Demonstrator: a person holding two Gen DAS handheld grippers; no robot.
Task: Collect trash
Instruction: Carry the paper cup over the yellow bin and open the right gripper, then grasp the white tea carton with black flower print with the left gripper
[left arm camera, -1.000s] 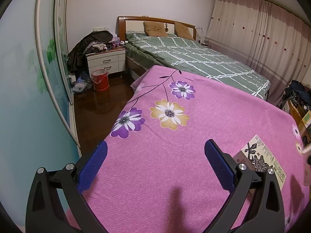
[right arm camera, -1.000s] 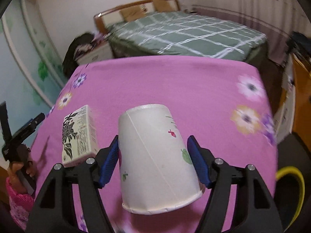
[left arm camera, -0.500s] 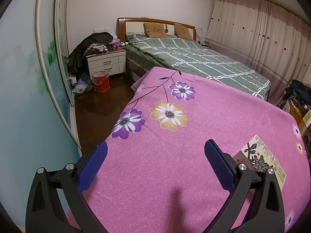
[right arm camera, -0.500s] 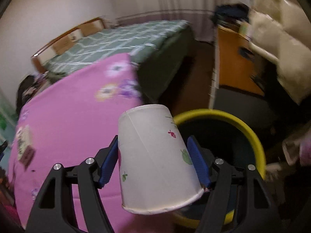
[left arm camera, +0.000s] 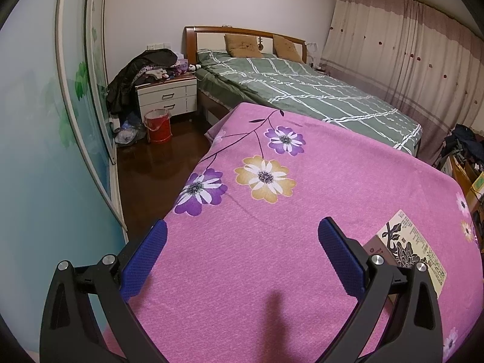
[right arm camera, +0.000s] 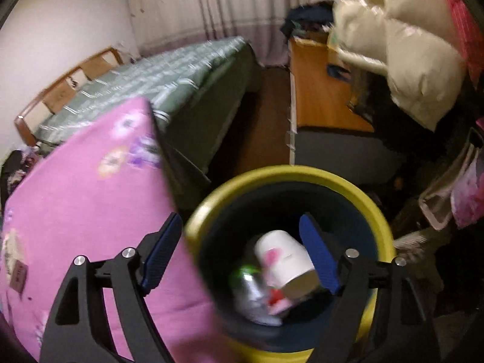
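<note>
My right gripper (right arm camera: 242, 242) is open and empty above a yellow-rimmed dark bin (right arm camera: 372, 199) beside the pink cloth. A white paper cup (right arm camera: 284, 255) lies inside the bin on other trash, with a plastic bottle (right arm camera: 251, 284) next to it. My left gripper (left arm camera: 242, 242) is open and empty, low over the pink flowered cloth (left arm camera: 272, 211). A flat printed carton (left arm camera: 408, 248) lies on the cloth just right of the left gripper's right finger; it shows blurred at the right wrist view's left edge (right arm camera: 12, 257).
A green-covered bed (left arm camera: 302, 90) stands beyond the pink surface, with a white nightstand (left arm camera: 166, 96) and red bucket (left arm camera: 158, 125) to its left. An orange desk (right arm camera: 320, 96), a cream padded coat (right arm camera: 408, 54) and hanging bags (right arm camera: 466, 193) crowd the bin's far and right sides.
The right gripper swung from over the pink cloth to above the bin, opened, and the paper cup dropped into the bin. The left gripper stayed put.
</note>
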